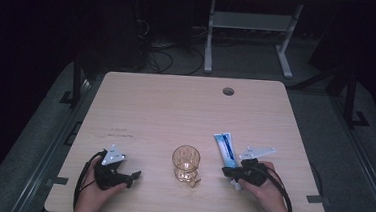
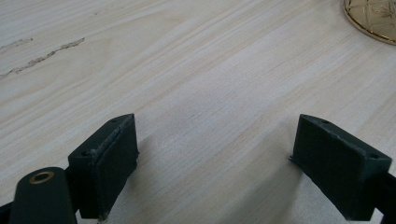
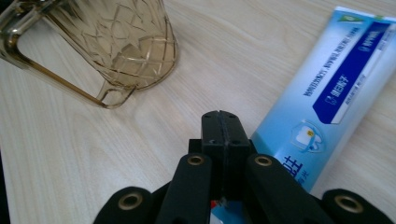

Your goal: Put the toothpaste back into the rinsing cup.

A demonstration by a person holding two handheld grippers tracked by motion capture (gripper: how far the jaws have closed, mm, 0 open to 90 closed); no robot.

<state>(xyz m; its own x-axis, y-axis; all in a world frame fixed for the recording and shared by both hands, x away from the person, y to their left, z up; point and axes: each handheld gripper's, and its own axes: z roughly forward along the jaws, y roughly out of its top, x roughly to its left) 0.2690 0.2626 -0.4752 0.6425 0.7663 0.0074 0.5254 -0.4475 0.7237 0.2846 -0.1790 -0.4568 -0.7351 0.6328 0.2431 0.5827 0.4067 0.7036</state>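
Lower right of the high view, right gripper (image 1: 232,173) closed, jaws meeting above the toothpaste tube (image 1: 224,147) lying flat beside the amber glass mug (image 1: 186,162); left gripper (image 1: 130,176) open, empty; tube likely light, soft, slippery, so pinch near its stiffer cap end.

Light wooden table (image 1: 165,109), grey floor (image 1: 352,162), dim room

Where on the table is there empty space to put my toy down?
The far half, up to the round hole, is bare. The near edge is crowded: left gripper, amber cup, toothpaste tube, right gripper.
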